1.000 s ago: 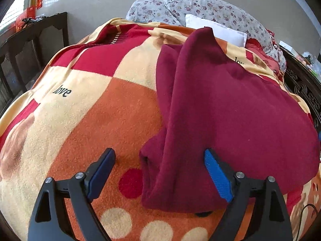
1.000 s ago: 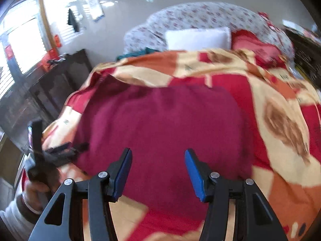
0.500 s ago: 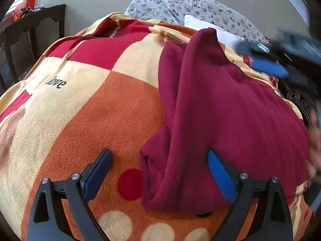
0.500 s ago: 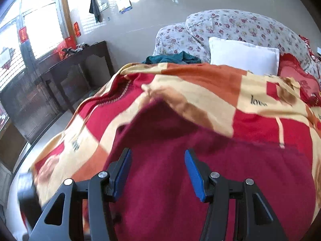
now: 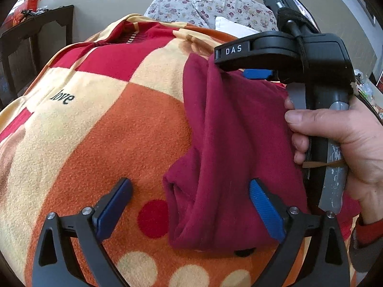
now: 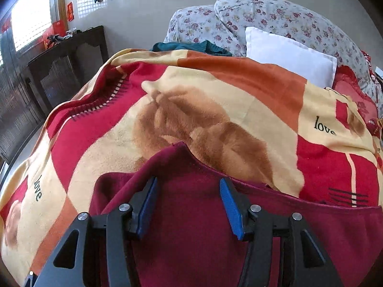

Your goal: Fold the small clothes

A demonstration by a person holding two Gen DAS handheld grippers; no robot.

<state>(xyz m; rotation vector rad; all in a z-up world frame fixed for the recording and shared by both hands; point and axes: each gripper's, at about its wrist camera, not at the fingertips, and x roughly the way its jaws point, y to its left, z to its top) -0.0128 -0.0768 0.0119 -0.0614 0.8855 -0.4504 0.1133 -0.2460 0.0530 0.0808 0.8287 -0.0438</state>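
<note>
Left hand-held gripper point(image 5: 190, 204) opening over garment point(image 5: 229, 143) edge — blanket point(image 5: 107, 131) bare beside.

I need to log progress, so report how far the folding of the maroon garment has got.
Done: one side of the maroon garment already lies doubled over on the blanket. In hand: the right gripper hangs over the far edge, jaws apart, nothing pinched; the left gripper straddles the near corner, jaws opening. Left: gripping both ends and finishing the fold.

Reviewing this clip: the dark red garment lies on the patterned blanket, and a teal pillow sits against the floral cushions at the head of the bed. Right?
Not quite. The pillow is white, as the right wrist view shows; the teal thing is a cloth beside it. The dark red garment does lie on the patterned blanket.
</note>
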